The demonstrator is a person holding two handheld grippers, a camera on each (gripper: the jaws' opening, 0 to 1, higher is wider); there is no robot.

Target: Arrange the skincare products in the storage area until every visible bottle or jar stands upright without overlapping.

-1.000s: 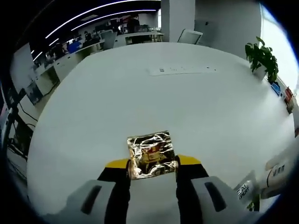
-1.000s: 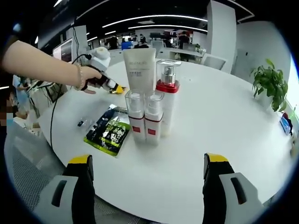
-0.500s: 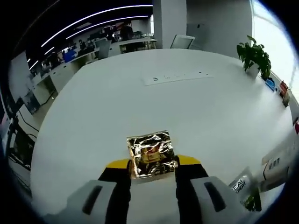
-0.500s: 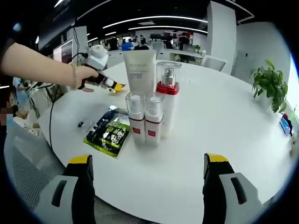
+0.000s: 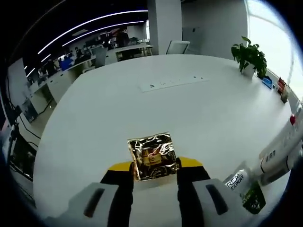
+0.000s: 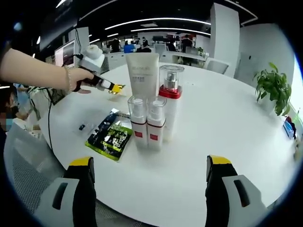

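Gold foil sachet (image 5: pixel 152 156) is being pinched by left gripper (image 5: pixel 154 166) for placement; right gripper (image 6: pixel 149 177) is being held open, empty.

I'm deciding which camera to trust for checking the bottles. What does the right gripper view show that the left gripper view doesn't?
The right gripper view shows the bottles standing upright in a tight group, a white tube behind them, a green packet lying flat, and its own open right gripper. The left gripper view shows the gold foil sachet clamped in the left gripper. Both show the white table and a potted plant.
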